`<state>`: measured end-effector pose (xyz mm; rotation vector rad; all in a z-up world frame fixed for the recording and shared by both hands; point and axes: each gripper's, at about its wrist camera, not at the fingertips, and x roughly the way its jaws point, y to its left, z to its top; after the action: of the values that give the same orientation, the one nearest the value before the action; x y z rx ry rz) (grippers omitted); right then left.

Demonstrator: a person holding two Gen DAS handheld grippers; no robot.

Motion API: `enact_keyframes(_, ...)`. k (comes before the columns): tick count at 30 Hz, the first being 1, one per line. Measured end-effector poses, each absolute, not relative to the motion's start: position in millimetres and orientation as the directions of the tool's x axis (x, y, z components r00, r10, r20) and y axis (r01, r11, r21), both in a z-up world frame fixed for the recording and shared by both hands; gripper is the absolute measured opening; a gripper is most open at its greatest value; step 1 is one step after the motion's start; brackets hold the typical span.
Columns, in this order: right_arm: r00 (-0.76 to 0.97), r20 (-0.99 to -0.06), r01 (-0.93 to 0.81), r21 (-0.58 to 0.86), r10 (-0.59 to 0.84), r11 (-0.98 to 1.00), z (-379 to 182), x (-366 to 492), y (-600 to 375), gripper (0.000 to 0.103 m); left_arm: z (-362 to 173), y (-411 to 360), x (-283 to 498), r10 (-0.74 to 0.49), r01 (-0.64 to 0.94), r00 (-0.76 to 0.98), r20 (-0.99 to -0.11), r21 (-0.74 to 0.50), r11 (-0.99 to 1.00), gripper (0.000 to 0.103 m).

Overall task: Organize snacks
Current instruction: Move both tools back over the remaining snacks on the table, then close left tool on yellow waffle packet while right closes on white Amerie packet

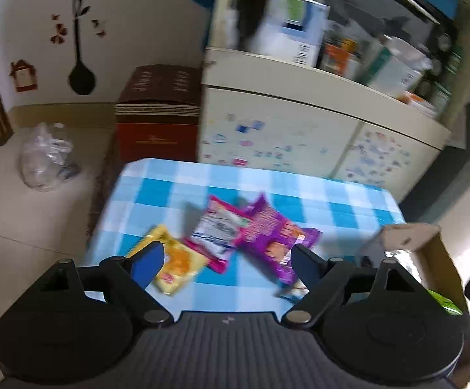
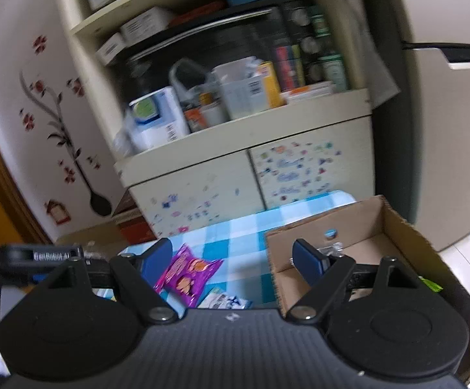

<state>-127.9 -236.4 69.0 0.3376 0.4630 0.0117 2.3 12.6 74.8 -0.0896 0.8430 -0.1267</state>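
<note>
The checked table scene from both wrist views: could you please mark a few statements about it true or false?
1. The snack packets lie on a blue-and-white checked tablecloth. True.
2. The shiny purple snack packet is already inside the brown cardboard box. False: it lies on the cloth, outside the box.
3. The left gripper has its jaws clamped on the yellow snack packet. False: its jaws stand apart with nothing gripped.
4. The right gripper is open and holds nothing. True.
5. The cardboard box stands at the table's right side in the left wrist view. True.
</note>
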Motion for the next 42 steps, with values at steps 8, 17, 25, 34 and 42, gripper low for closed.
enact_keyframes(8, 0.864, -0.460, -0.060, 0.312, 0.205, 0.948, 53, -114, -209, 0.084, 56, 58, 24, -0.087, -0.012, 0.625, -0.776, -0.121, 0.993, 0.091)
enact_keyframes(17, 0.787, -0.551, -0.184, 0.219, 0.277, 0.958, 23, -81, -176, 0.084, 18, 98, 54, -0.050, -0.210, 0.517, -0.855, -0.183, 0.960, 0.092)
enact_keyframes(25, 0.742, -0.624, -0.192, 0.155, 0.247, 0.969, -13, -46, -162, 0.084, -1, 85, 79, 0.004, -0.240, 0.477, -0.879, -0.126, 0.963, 0.092)
enact_keyframes(34, 0.737, -0.647, -0.163, 0.112, 0.196, 0.980, -33, -13, -159, 0.085, -24, 80, 102, 0.046, -0.301, 0.429, -0.902, -0.095, 0.949, 0.092)
enact_keyframes(42, 0.731, -0.657, -0.116, 0.145, 0.184, 0.983, -45, 4, -163, 0.086, -30, 76, 115, 0.018, -0.330, 0.431, -0.902, -0.139, 0.934, 0.092)
